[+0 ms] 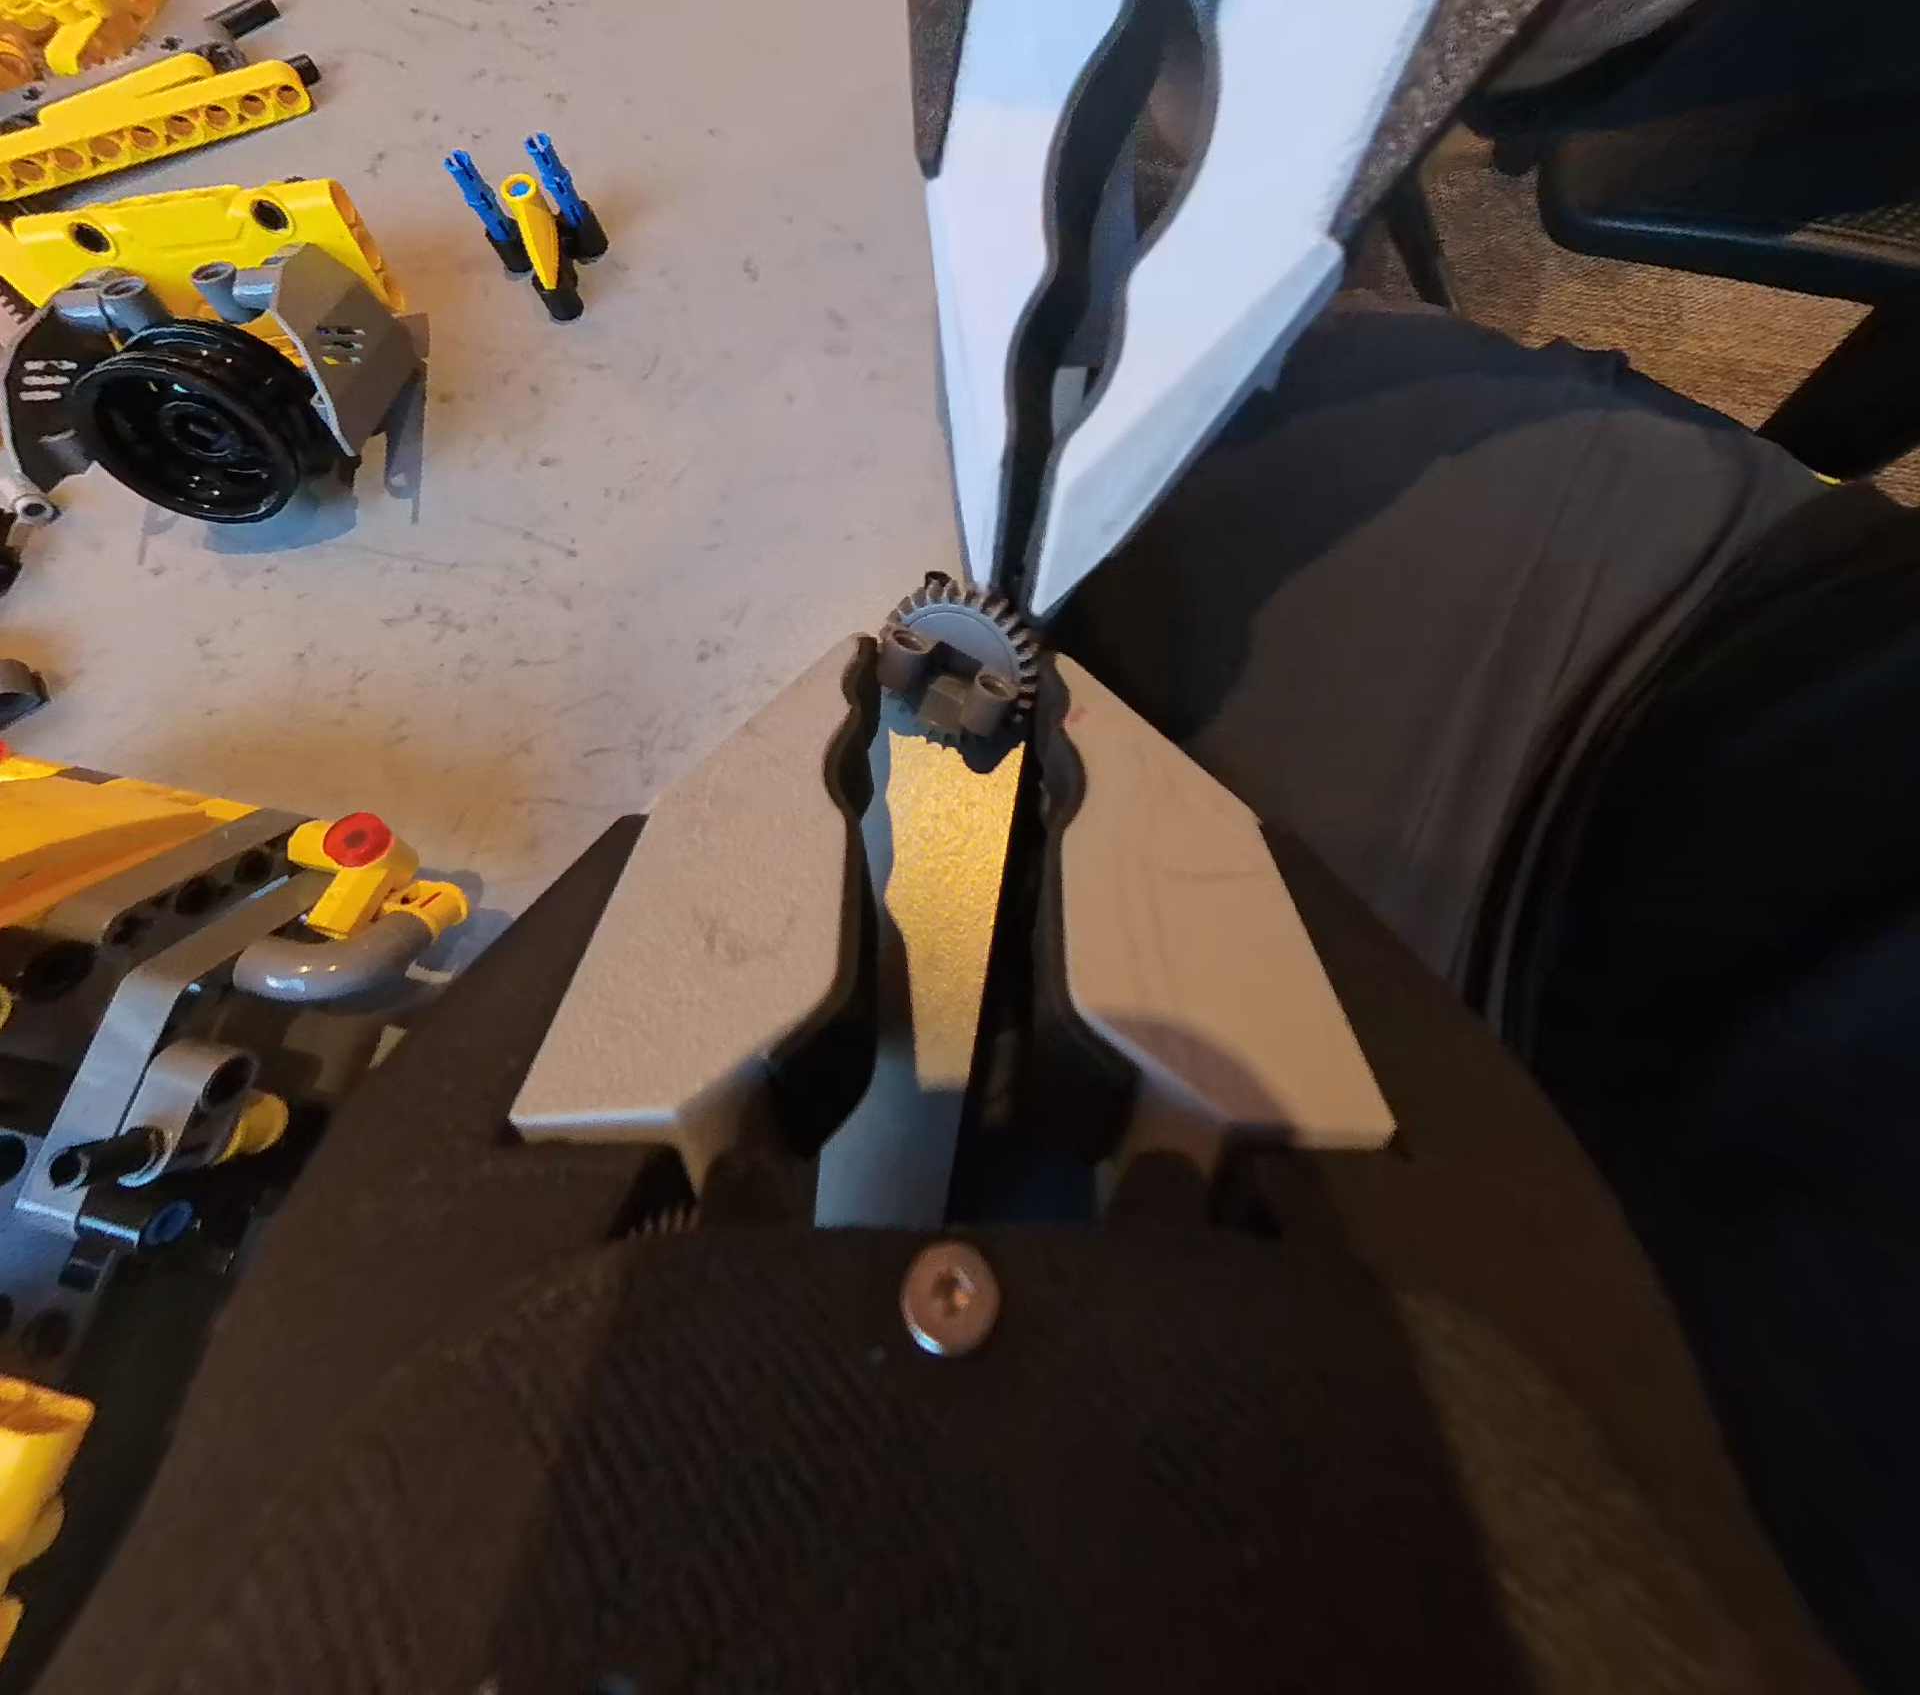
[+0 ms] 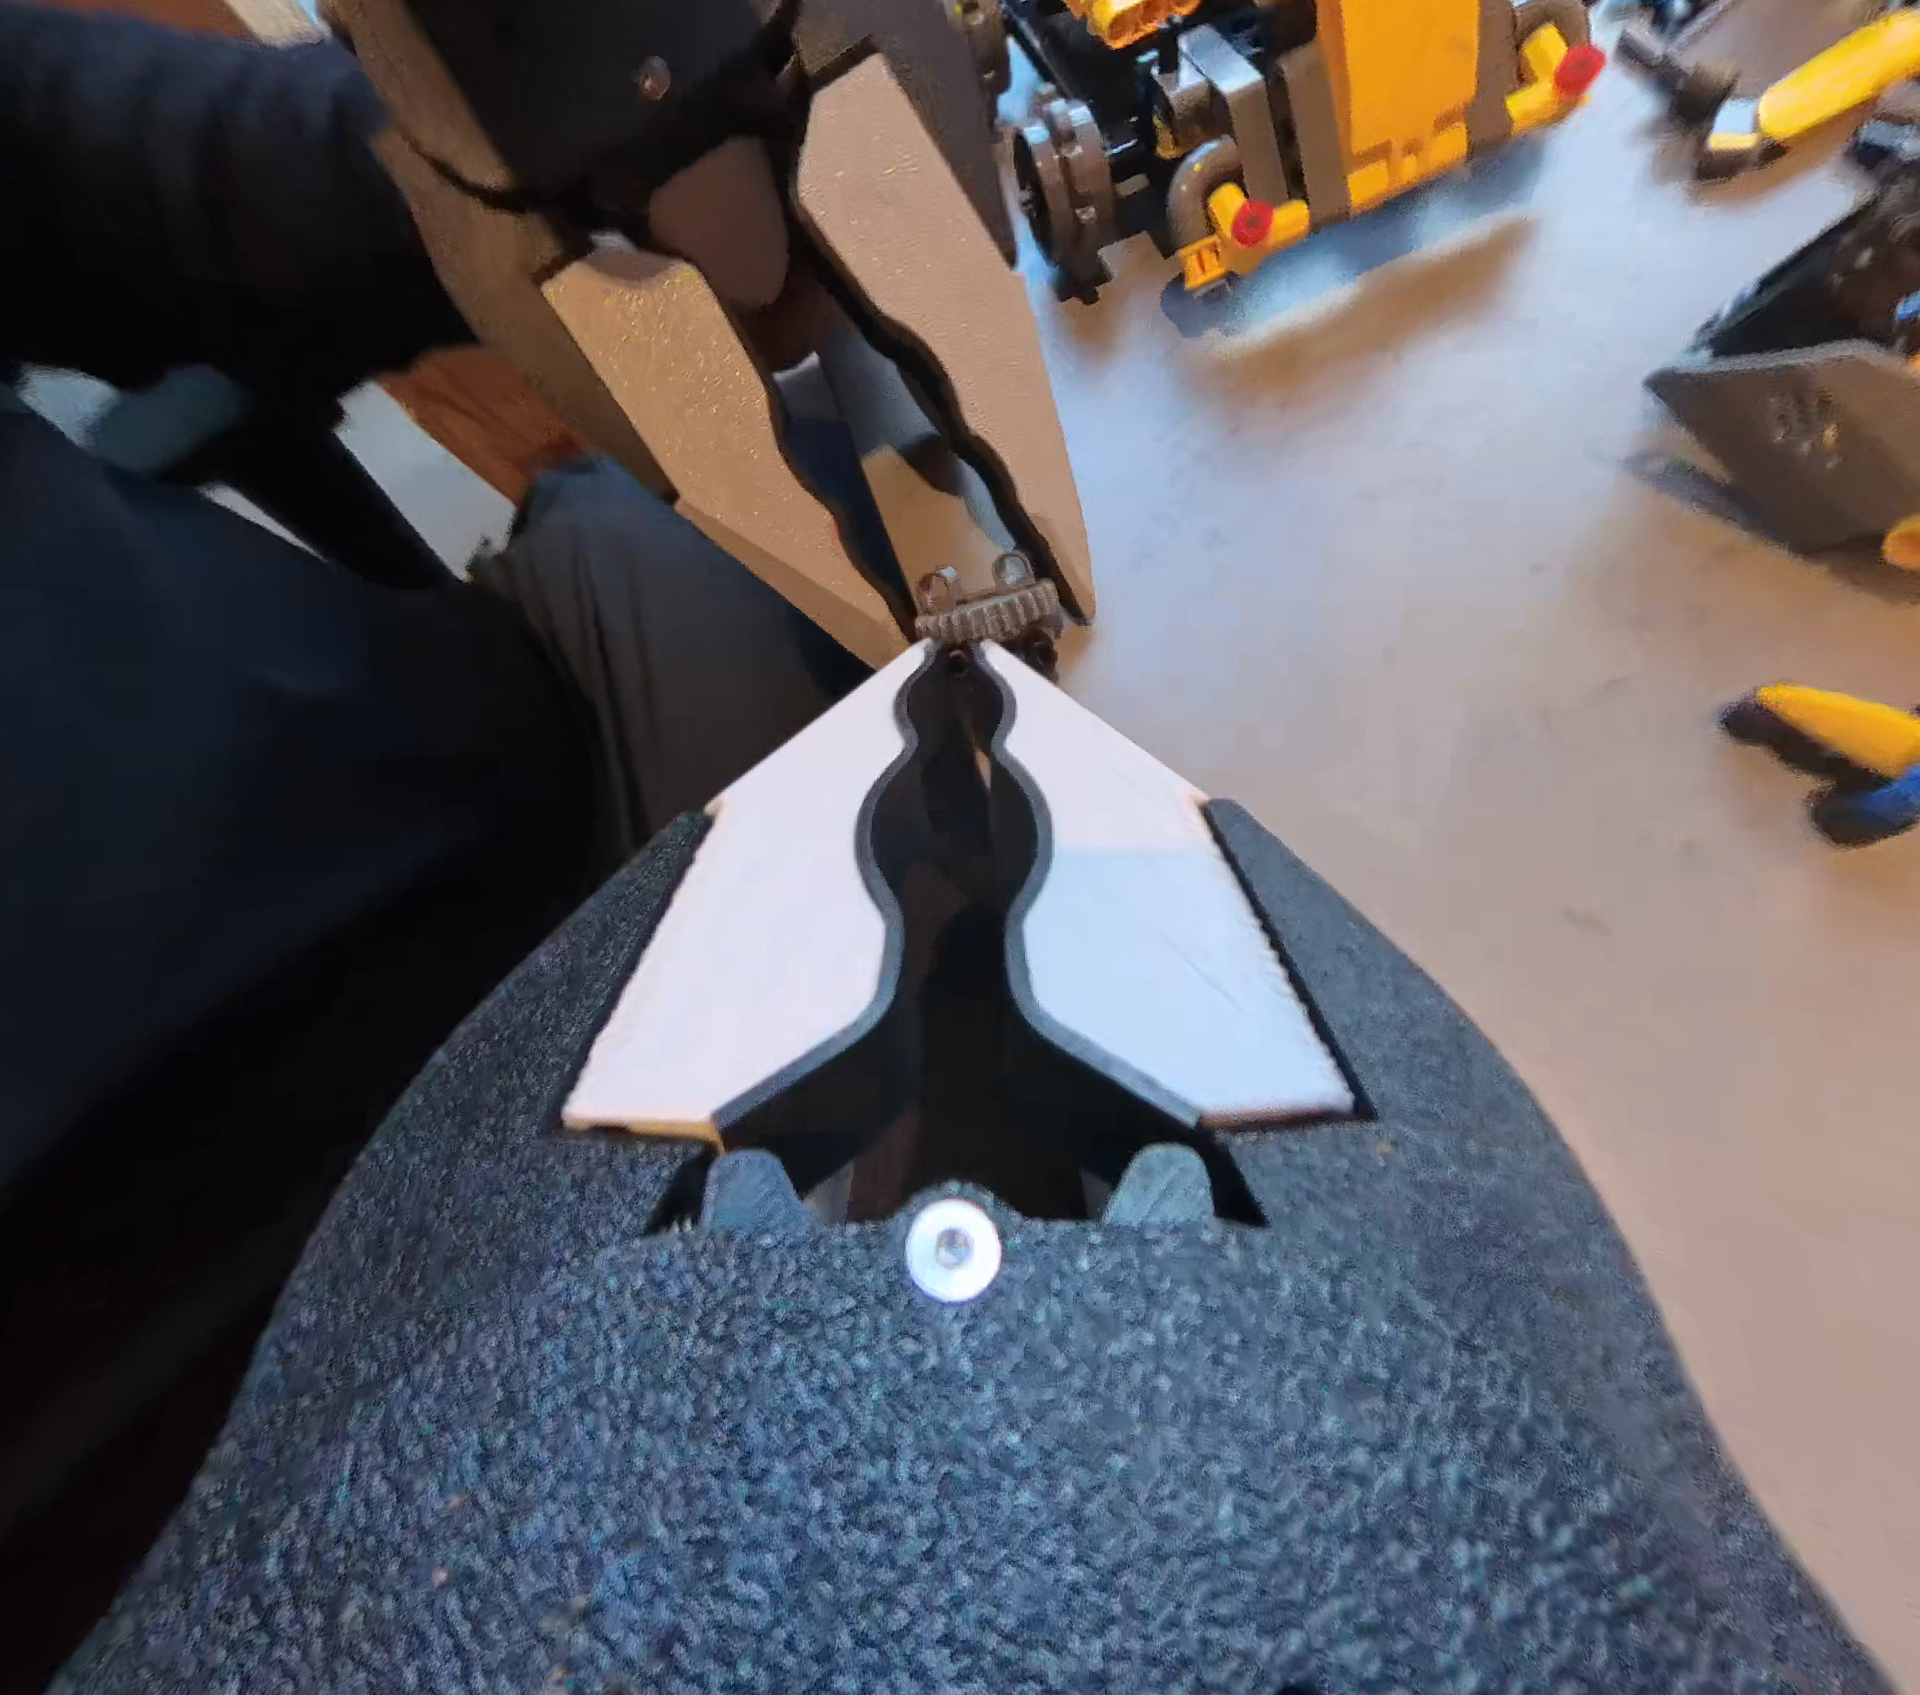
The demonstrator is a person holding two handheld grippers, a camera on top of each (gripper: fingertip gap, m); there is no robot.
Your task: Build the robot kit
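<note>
Two grippers meet tip to tip over the table edge, as I see it from my feeds. Left gripper (image 1: 961, 679): jaws clenched on a small dark grey gear piece (image 1: 961, 658), held by its block end. Right gripper (image 2: 954, 653): white fingers (image 1: 1174, 357) drawn nearly together, tips touching the gear's toothed rim (whether they pinch anything there, I cannot tell). On the pale table (image 1: 644, 440): a cluster of blue and yellow pins (image 1: 530, 222), a yellow housing with black wheel (image 1: 197, 357), a yellow brick vehicle (image 2: 1340, 14). Dark clothing fills the near side.
</note>
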